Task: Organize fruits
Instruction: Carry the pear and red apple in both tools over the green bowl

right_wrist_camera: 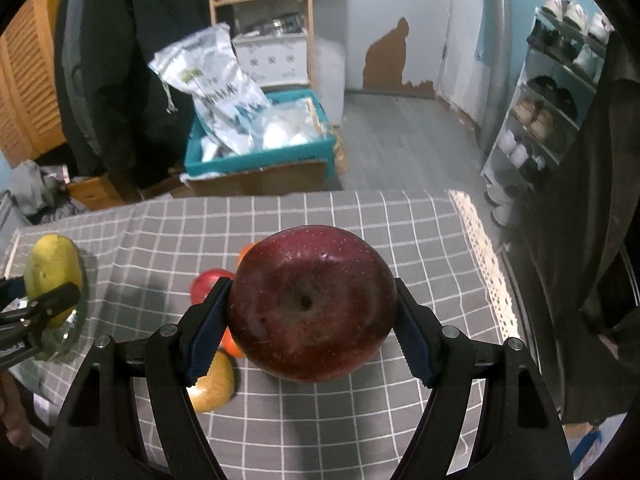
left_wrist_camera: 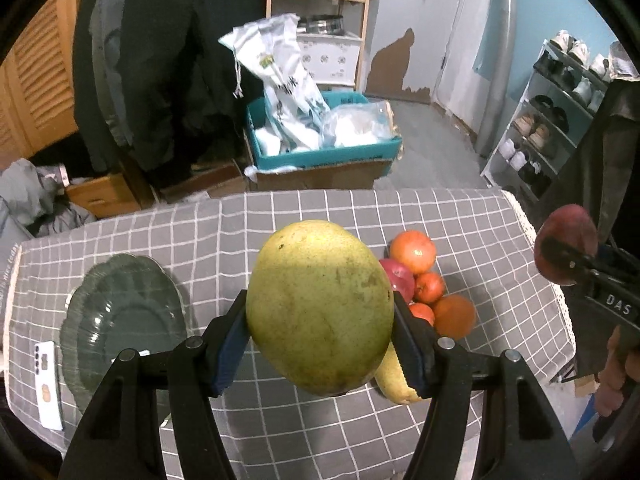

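Note:
My left gripper is shut on a large green-yellow mango and holds it above the grey checked tablecloth. A dark glass plate lies to its left. My right gripper is shut on a dark red apple, held above the cloth; it also shows at the right edge of the left wrist view. A cluster of orange and red fruits and a yellow pear lie on the cloth behind the mango. The mango shows at the left of the right wrist view.
A white phone lies left of the plate. Beyond the table's far edge stand a teal crate with bags on a cardboard box, a wooden shelf and a shoe rack. A lace trim edge marks the table's right side.

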`<state>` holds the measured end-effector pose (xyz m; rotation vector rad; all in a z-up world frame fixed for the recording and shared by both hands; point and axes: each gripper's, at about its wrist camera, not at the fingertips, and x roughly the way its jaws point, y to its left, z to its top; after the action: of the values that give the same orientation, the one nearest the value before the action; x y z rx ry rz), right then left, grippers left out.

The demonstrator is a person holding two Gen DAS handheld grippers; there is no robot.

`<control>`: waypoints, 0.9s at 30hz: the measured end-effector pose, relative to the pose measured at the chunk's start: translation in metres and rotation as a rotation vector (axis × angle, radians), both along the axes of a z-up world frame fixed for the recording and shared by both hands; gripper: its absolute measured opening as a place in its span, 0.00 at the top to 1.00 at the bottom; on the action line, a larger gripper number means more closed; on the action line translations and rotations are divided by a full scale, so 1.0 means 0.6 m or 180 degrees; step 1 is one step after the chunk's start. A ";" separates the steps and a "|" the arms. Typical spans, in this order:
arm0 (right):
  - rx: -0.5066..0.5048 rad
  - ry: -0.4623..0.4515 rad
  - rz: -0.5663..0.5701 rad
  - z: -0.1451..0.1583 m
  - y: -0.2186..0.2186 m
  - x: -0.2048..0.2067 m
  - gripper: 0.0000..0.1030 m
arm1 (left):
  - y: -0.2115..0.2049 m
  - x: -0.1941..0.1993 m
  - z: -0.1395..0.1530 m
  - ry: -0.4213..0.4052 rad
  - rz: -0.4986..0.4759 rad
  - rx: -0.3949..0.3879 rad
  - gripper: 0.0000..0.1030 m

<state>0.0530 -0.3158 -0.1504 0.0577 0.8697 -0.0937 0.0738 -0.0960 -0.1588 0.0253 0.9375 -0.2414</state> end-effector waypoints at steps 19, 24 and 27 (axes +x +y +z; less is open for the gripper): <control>-0.0145 -0.0324 0.0227 0.079 0.070 -0.020 0.26 | 0.055 -0.024 0.065 -0.0316 0.0227 -0.0007 0.35; -0.0139 -0.0329 0.0329 0.083 0.100 -0.012 0.26 | 0.078 -0.023 0.068 -0.0325 0.0307 -0.0031 0.35; -0.0126 -0.0333 0.0385 0.086 0.119 -0.005 0.26 | 0.095 -0.025 0.069 -0.0342 0.0364 -0.0032 0.35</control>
<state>0.0499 -0.2445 -0.0988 -0.0268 0.7648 0.0054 0.0587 -0.0389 -0.1175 -0.0244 0.8279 -0.1374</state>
